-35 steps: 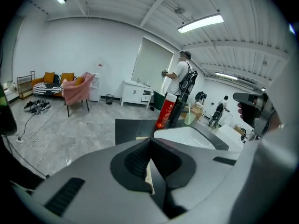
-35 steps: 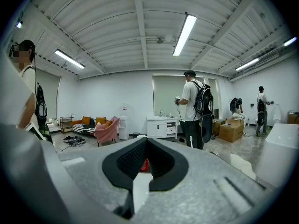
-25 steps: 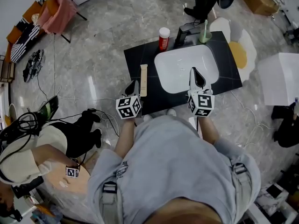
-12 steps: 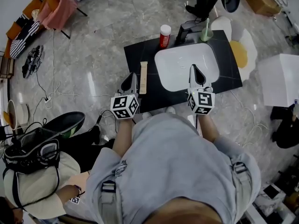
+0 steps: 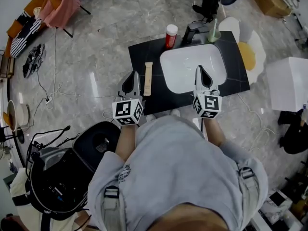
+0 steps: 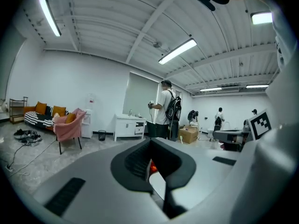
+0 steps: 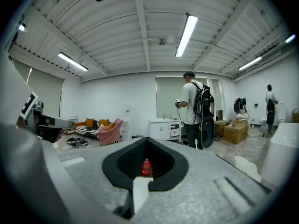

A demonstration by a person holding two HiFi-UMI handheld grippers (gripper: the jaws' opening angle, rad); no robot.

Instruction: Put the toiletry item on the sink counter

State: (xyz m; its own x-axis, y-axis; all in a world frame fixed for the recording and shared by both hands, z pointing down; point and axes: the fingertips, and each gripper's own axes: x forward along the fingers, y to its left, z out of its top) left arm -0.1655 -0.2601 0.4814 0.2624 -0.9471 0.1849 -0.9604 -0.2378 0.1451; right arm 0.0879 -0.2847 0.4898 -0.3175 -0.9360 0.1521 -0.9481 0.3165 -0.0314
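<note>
A long beige toiletry box [image 5: 148, 79] lies flat on the black sink counter [image 5: 142, 56], left of the white basin [image 5: 187, 69]. A red bottle [image 5: 171, 36] with a white cap stands at the counter's back, beside the faucet [image 5: 192, 32] and a toothbrush in a cup [image 5: 212, 32]. My left gripper [image 5: 133, 76] is shut and empty at the counter's left front corner, just left of the box. My right gripper [image 5: 200, 70] is shut and empty over the basin's front part. The red bottle [image 6: 152, 166] [image 7: 145, 167] shows through the notch of each gripper's jaws.
A crouching person with a black backpack [image 5: 62, 177] is on the floor at lower left, with cables nearby. A pink-draped chair [image 5: 60, 6] stands at far left, a white box [image 5: 288, 81] at right. A standing person with a backpack [image 7: 195, 110] is beyond the counter.
My left gripper has drifted a little to the left along the counter's front corner. The right gripper has hardly moved. The person at lower left has shifted, and a backpack now shows.
</note>
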